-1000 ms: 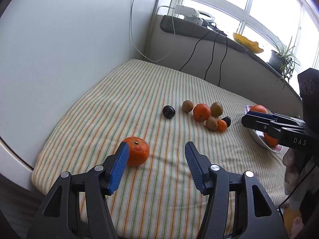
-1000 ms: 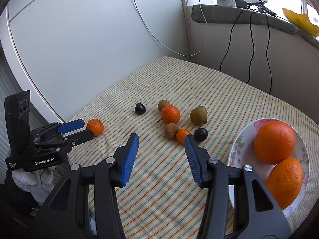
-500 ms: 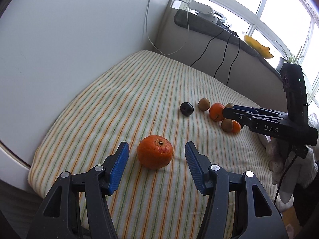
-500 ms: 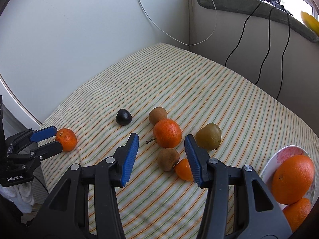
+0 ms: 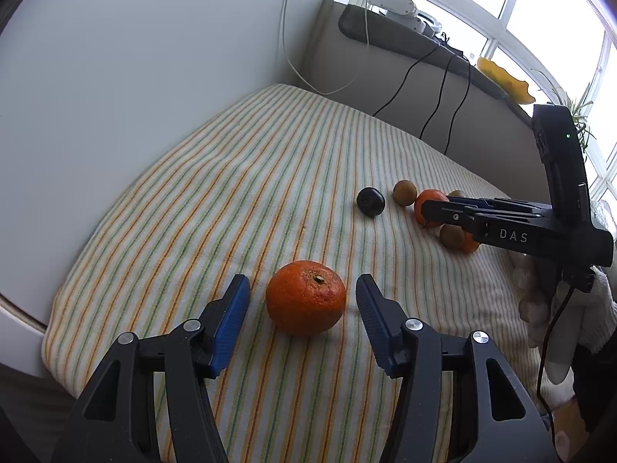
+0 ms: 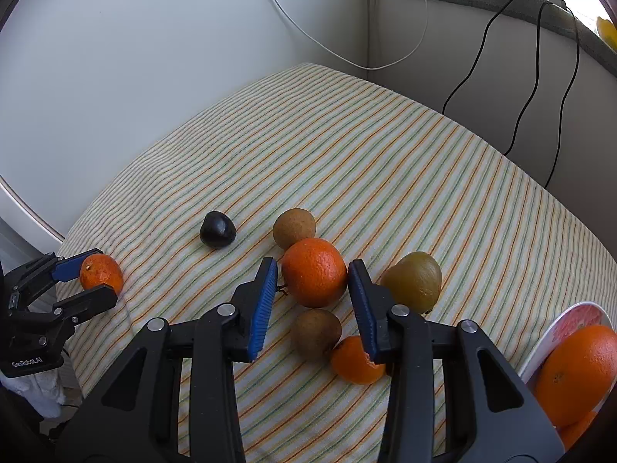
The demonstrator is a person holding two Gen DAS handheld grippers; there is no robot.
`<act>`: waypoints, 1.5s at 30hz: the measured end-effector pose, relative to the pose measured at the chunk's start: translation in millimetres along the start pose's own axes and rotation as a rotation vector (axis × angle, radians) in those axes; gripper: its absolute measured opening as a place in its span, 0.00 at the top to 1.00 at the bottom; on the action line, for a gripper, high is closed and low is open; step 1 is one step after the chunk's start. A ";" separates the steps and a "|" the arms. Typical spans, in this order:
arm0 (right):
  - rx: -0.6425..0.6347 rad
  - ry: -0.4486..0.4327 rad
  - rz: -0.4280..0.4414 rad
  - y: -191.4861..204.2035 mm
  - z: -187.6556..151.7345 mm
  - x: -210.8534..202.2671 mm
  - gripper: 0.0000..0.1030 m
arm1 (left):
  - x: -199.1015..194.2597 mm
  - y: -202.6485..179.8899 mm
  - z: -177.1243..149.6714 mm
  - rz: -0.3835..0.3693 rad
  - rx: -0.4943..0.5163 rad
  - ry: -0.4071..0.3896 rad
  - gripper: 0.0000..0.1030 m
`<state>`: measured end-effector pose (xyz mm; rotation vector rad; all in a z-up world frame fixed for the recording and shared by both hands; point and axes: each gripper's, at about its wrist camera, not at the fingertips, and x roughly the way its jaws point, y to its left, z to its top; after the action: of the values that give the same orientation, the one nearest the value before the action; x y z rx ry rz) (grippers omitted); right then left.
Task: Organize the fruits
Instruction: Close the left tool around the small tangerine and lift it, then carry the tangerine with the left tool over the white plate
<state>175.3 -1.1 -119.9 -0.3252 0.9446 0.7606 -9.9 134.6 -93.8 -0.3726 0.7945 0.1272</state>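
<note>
My left gripper is open, its blue pads on either side of a lone mandarin near the cloth's front left edge, not touching it. The same mandarin and left gripper show in the right wrist view. My right gripper is open around an orange in the fruit cluster. Around it lie two brown kiwis, a green kiwi, a small mandarin and a dark plum. The right gripper shows in the left wrist view.
A white plate holding two oranges sits at the right edge of the striped cloth. Walls stand close behind and to the left. Black cables hang down the back wall below a shelf.
Both grippers moved forward. The left one now has the lone mandarin between its pads; the right one closed in on the cluster until the orange sits between its pads.
</note>
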 end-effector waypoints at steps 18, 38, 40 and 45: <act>-0.028 -0.036 -0.021 9.7 1.6 -6.2 0.66 | -4.6 3.5 -2.3 -0.014 -0.011 -0.013 0.63; 0.019 -0.179 -0.030 -1.1 -43.5 -100.3 0.66 | -15.4 -43.6 19.5 -0.142 0.057 -0.057 0.63; 0.030 -0.188 -0.041 -5.4 -51.5 -109.7 0.66 | -13.2 -55.1 22.2 -0.161 0.077 -0.057 0.63; 0.067 -0.202 -0.076 -18.2 -75.4 -133.7 0.66 | -8.6 -82.9 27.8 -0.212 0.122 -0.054 0.63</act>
<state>94.8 -115.2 -53.5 -0.2197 0.7614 0.6771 23.5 68.3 -46.8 -0.3339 0.7012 -0.1089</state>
